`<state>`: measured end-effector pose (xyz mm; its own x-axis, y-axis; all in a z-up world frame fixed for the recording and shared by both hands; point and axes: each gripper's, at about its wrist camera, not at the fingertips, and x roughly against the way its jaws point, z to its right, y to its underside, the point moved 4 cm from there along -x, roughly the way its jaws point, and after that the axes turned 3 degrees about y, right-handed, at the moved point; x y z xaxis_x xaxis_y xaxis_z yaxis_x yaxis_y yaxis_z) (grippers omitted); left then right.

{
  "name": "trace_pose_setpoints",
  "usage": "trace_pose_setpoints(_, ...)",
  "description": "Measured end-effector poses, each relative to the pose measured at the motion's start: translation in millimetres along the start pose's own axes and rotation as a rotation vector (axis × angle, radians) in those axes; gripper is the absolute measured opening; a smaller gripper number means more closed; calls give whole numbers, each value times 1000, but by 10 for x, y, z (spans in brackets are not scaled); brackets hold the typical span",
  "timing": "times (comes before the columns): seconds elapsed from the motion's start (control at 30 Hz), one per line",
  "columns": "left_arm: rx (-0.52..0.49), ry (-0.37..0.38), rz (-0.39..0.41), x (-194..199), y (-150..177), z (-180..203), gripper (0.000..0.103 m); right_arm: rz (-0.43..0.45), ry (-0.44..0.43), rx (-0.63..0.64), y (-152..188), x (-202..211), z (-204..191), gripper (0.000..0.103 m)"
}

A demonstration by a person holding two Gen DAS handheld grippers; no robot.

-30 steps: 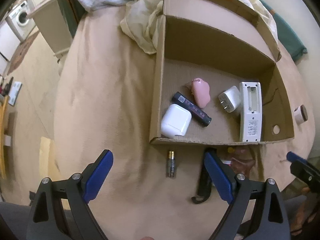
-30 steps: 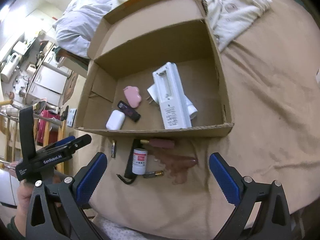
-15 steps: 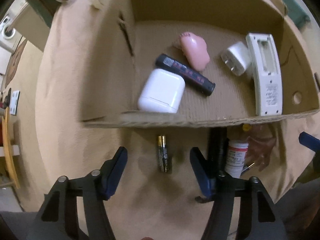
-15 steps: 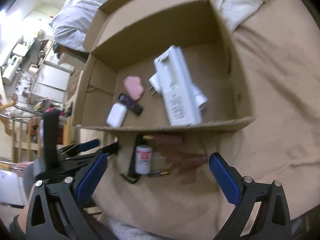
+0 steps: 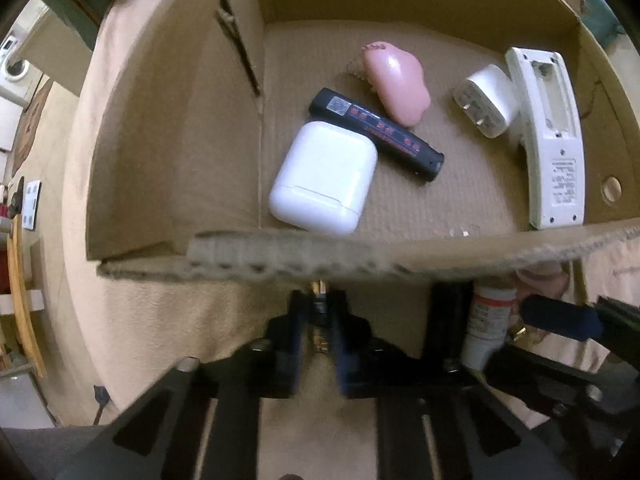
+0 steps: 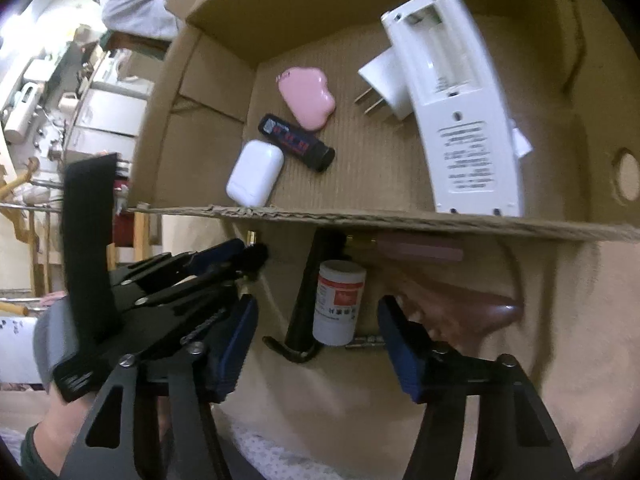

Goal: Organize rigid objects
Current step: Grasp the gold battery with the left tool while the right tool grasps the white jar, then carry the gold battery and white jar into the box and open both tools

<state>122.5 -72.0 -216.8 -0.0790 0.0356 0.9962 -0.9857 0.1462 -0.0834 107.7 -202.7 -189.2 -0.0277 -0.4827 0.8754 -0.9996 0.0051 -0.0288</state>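
Observation:
My left gripper [image 5: 320, 304] points straight down in front of the cardboard box [image 5: 360, 256] and is shut on a small battery [image 5: 320, 326] that lies on the tan cloth. In the right wrist view the left gripper [image 6: 250, 258] is at the left, and the battery's gold tip [image 6: 252, 236] shows just past it. My right gripper [image 6: 318, 320] hangs over a white bottle with a red label [image 6: 340, 300] and a black hooked tool [image 6: 304, 300]. Its jaws are closing with both things between them, and the pads touch neither.
In the box lie a white earbud case [image 5: 324, 180], a black stick [image 5: 380, 136], a pink paw-shaped piece [image 5: 396, 84], a white plug [image 5: 486, 106] and a white remote [image 5: 548, 136]. A maroon-handled tool [image 6: 416, 250] and brown wrapper [image 6: 460, 304] lie beside the bottle.
My left gripper sank onto the battery and shut on it. My right gripper moved forward and down toward the bottle, and its jaws have narrowed.

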Motion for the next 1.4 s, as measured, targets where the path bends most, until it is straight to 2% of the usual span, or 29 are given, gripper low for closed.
trace_pose_setpoints(0.27,8,-13,23,82,6,-47,9,-44,58,18,-59,-213,-101,60)
trace_pose_setpoints(0.3,12,-11,26,96,2,-61,9,-49,71,28,-52,-240,-112,57)
trace_pose_setpoints(0.33,14,-10,27,97,-8,-54,9,-51,76,35,-36,-257,-116,42)
trace_pose_setpoints(0.4,19,-10,35,121,1,-49,9,-43,98,55,-33,-267,-142,29)
trace_pose_setpoints(0.63,15,-43,88,347,26,-39,9,20,88,87,6,-47,-164,28)
trace_pose_setpoints(0.93,46,-34,130,536,75,-155,9,108,78,42,122,350,96,28)
trace_pose_setpoints(1.1,43,-25,162,637,218,-158,9,149,78,45,209,534,196,28)
trace_pose_setpoints(1.27,35,-6,196,795,272,-111,9,198,57,68,322,800,177,28)
trace_pose_setpoints(1.4,34,9,259,1076,277,-75,9,248,46,109,353,986,60,28)
